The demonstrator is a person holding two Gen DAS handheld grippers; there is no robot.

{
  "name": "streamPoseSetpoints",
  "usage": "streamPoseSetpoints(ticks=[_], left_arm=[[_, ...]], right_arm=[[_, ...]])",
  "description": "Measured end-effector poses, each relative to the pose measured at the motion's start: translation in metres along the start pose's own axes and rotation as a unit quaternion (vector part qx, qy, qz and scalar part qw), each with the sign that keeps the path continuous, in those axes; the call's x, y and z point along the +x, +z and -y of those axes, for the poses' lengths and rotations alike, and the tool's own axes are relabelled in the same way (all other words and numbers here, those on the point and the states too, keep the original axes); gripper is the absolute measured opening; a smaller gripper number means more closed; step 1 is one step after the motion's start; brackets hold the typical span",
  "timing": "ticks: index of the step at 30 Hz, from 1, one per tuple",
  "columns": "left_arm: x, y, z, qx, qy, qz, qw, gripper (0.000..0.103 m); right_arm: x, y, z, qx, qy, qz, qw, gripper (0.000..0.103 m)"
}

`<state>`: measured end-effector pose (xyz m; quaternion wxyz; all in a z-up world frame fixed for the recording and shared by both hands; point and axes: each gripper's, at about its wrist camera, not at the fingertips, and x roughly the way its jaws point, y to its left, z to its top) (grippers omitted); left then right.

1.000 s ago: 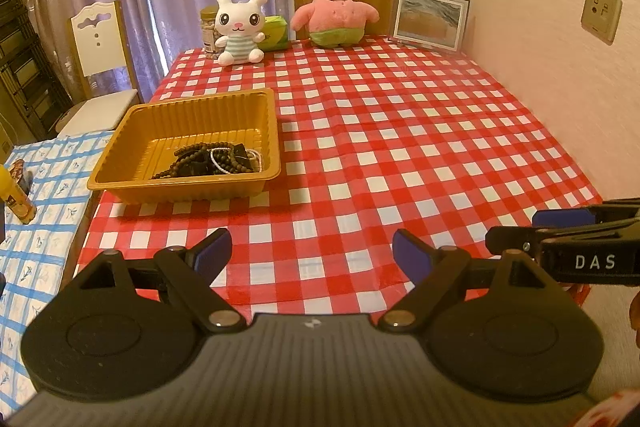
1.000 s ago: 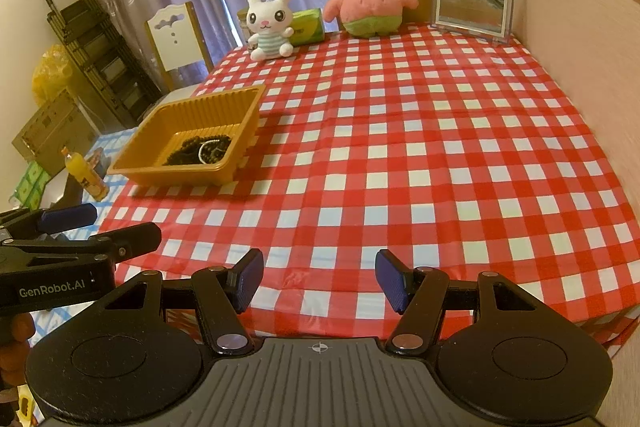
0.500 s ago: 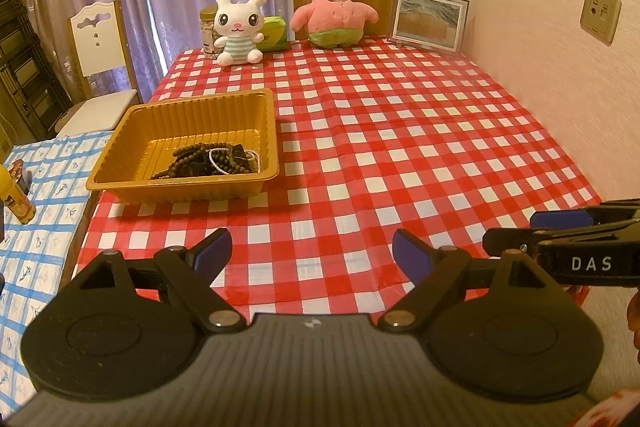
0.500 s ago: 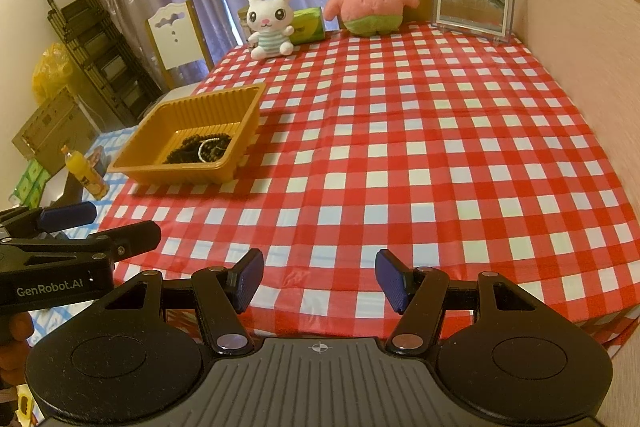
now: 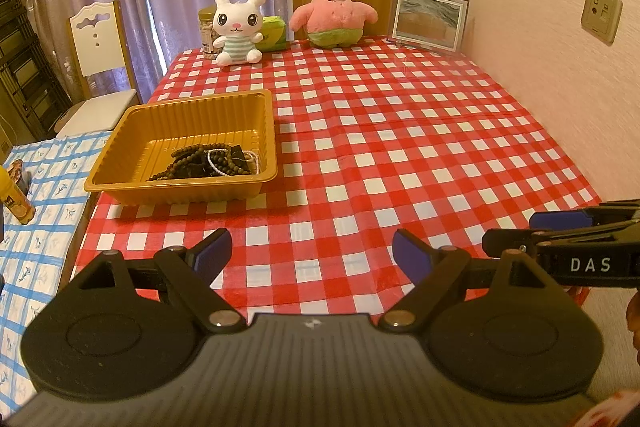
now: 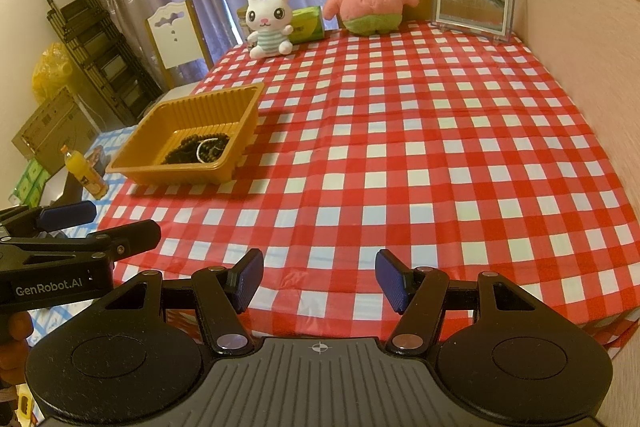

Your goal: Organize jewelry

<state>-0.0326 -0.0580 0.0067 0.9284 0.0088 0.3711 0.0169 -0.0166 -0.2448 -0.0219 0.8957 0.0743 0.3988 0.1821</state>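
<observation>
An orange plastic tray point(image 5: 140, 147) sits on the left side of the red-checked table point(image 5: 400, 147). In it lies a heap of dark bead strings and a white bead bracelet point(image 5: 208, 163). The tray point(image 6: 160, 125) and the beads point(image 6: 200, 149) also show in the right wrist view. My left gripper point(image 5: 312, 253) is open and empty, near the table's front edge, well short of the tray. My right gripper point(image 6: 319, 279) is open and empty, over the front edge. Each gripper shows at the side of the other's view.
A white bunny plush point(image 5: 238, 27), a pink star plush point(image 5: 334, 11), a jar, a green box and a framed picture point(image 5: 428, 19) stand at the table's far end. A wall runs along the right. A chair point(image 5: 100, 59) and a blue-checked surface with a yellow bottle point(image 6: 84, 171) lie left.
Both grippers stay open and almost still. The view shifts only slightly. Nothing on the table has moved.
</observation>
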Motion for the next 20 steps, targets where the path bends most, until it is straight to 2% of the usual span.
streamPoseSetpoints(ticks=[20], left_arm=[[0.008, 0.003, -0.004, -0.004, 0.002, -0.002, 1.0, 0.086]], right_arm=[[0.012, 0.0, 0.0, -0.004, 0.002, -0.007, 1.0, 0.062]])
